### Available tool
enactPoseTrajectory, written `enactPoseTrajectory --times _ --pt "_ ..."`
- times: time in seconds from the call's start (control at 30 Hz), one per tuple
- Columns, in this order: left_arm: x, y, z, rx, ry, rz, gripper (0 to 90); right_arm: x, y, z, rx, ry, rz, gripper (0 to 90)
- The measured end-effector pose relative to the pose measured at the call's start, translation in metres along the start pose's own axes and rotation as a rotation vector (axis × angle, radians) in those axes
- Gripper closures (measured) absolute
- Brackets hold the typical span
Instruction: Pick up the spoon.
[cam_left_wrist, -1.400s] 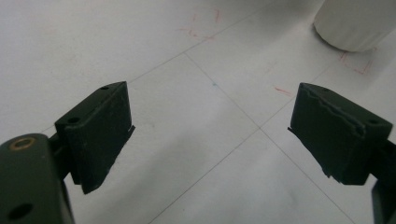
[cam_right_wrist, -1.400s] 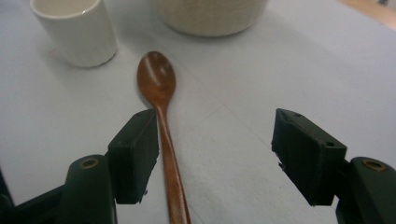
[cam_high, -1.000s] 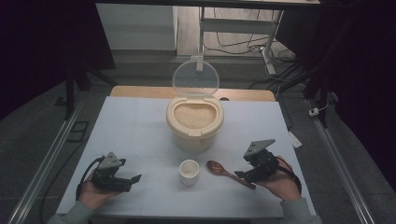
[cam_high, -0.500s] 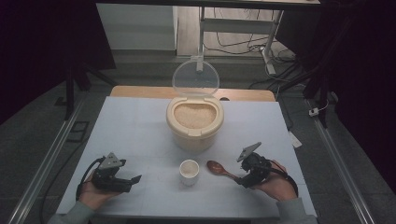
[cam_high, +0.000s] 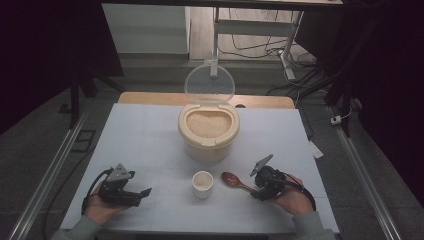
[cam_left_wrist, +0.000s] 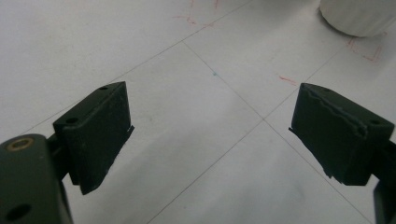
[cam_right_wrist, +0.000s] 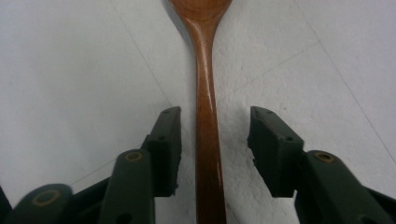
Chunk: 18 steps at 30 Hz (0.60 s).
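A brown wooden spoon (cam_high: 234, 180) lies flat on the white table, bowl toward a small white cup (cam_high: 202, 183). My right gripper (cam_high: 254, 189) is low over the spoon's handle. In the right gripper view the handle (cam_right_wrist: 206, 98) runs between the two jaws of the right gripper (cam_right_wrist: 215, 113), with a gap on each side. Those jaws have just been closing and their pads do not press on the handle. My left gripper (cam_high: 142, 196) rests at the front left, open and empty. In the left gripper view the left gripper (cam_left_wrist: 210, 107) has only bare table between its jaws, and the cup (cam_left_wrist: 359, 16) is at the top right.
A cream rice container (cam_high: 207, 145) full of rice stands mid-table behind the cup, its clear lid (cam_high: 209, 85) raised upright. The white tabletop (cam_high: 145, 140) ends close to both hands at the front. Metal rails run along both sides.
My right gripper has sunk toward the table over the spoon's handle and its jaws have narrowed around it. The left gripper, cup and rice container have not moved.
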<state>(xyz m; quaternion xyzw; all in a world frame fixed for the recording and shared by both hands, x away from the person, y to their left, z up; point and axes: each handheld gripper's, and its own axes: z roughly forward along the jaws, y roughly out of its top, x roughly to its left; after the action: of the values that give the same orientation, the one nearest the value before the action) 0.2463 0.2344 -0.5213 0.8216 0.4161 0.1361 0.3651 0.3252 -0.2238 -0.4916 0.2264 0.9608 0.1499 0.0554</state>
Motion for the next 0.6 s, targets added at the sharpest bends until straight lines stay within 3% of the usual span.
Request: enactPoseTrajectory --times 0.37,0.6 --pt "-0.0005 -0.0003 0.0002 0.002 0.002 0.003 12.0 0.0048 0.0068 0.0054 0.043 0.010 -0.029 77.9" --pt "-0.0007 -0.0005 0.0005 0.005 0.006 0.005 12.0 0.0041 0.0079 0.0054 0.055 0.000 -0.020 80.0"
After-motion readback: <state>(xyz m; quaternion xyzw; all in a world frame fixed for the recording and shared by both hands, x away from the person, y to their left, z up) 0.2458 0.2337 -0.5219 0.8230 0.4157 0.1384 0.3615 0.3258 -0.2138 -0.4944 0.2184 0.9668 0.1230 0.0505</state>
